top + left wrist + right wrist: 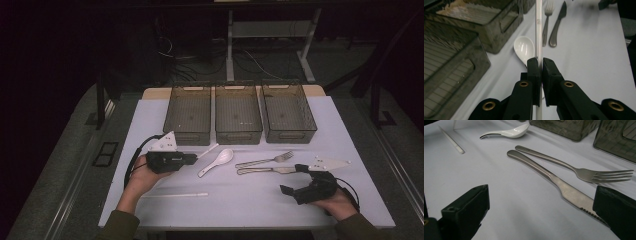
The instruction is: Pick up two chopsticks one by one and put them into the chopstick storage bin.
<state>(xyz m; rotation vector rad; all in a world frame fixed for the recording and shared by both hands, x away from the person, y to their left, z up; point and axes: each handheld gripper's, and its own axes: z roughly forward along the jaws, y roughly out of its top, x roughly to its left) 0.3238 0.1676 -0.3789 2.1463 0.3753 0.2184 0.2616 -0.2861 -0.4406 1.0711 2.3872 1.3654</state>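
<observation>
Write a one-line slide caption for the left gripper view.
Left gripper shut on a white chopstick, above the spoon, fork and knife, bins alongside.

- Left gripper (196, 158): black blocky body, grey three-cornered plate on top, black cable trailing behind.
- Its jaw arms carry brass-ringed screw holes.
- Right gripper (295, 179): black, cabled.
- Both sleeves are olive-green.

dim overhead light on the white table (250, 200), dark surroundings; soft shadows, gripper views blurred near the lens.
</observation>
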